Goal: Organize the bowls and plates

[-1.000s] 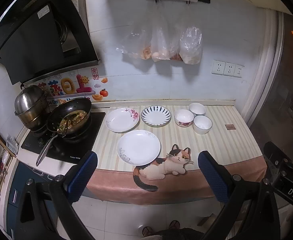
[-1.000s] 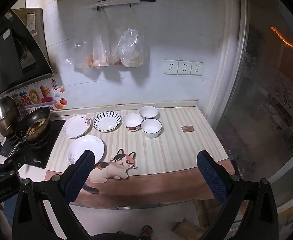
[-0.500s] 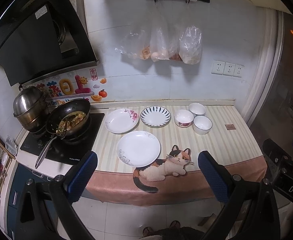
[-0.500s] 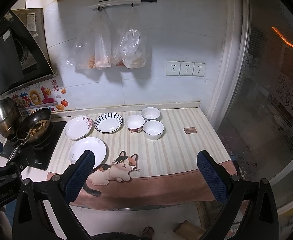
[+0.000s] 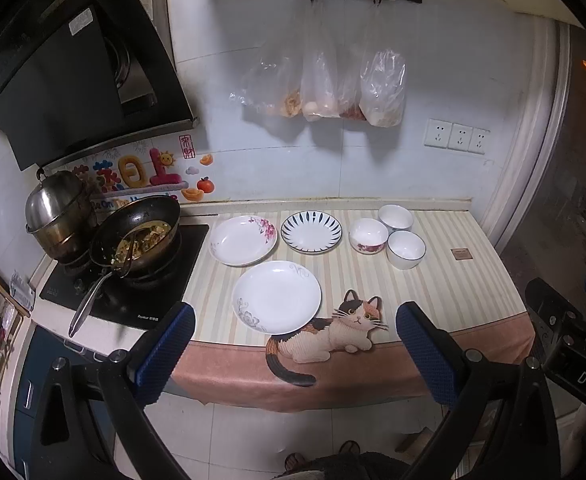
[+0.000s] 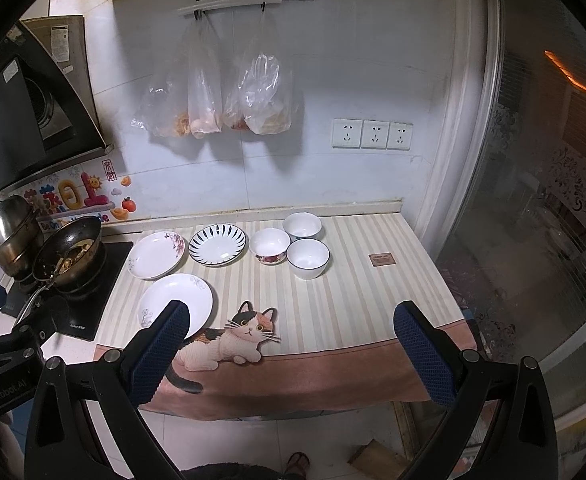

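Both tongs, left (image 5: 293, 344) and right (image 6: 291, 344), hang wide open and empty short of the worktop (image 5: 433, 284), so I'd start with the plain white plate (image 5: 277, 295) beside the cat print (image 5: 333, 332), gripping its rim squarely.

Three plates sit on the striped worktop (image 5: 445, 292): a pink-flowered plate (image 5: 243, 239), a blue-striped plate (image 5: 311, 231) and a plain white plate (image 5: 277, 297). Three bowls cluster beside them: a red-flowered bowl (image 5: 368, 235), a back white bowl (image 5: 395, 218) and a blue-rimmed bowl (image 5: 406, 249). One wok (image 5: 137, 239) and one steel pot (image 5: 57, 212) occupy the stove. Four plastic bags (image 5: 321, 84) hang above. Three wall sockets (image 5: 457, 136) line the tiles.
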Action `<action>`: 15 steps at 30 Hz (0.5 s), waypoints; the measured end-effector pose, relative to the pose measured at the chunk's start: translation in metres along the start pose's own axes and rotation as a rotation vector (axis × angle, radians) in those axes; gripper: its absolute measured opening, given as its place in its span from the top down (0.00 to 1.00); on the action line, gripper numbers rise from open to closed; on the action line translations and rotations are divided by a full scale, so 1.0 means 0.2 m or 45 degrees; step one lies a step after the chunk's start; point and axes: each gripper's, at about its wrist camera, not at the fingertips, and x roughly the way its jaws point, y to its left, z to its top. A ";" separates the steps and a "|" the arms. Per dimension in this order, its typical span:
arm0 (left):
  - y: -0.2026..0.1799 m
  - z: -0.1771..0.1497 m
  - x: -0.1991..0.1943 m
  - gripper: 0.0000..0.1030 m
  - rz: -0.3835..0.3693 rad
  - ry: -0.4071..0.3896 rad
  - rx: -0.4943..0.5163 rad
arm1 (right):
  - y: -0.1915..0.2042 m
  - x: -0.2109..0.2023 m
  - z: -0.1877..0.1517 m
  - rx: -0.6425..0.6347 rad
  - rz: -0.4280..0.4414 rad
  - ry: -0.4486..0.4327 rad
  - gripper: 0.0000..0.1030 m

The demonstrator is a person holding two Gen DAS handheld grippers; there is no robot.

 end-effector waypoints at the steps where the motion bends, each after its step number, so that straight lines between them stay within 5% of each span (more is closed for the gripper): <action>1: 0.00 0.00 0.01 0.00 0.000 0.000 0.000 | 0.01 0.00 0.00 0.001 0.000 0.001 0.00; 15: 0.00 0.01 0.01 0.00 -0.001 0.000 -0.002 | 0.01 0.01 0.01 0.001 0.002 0.004 0.00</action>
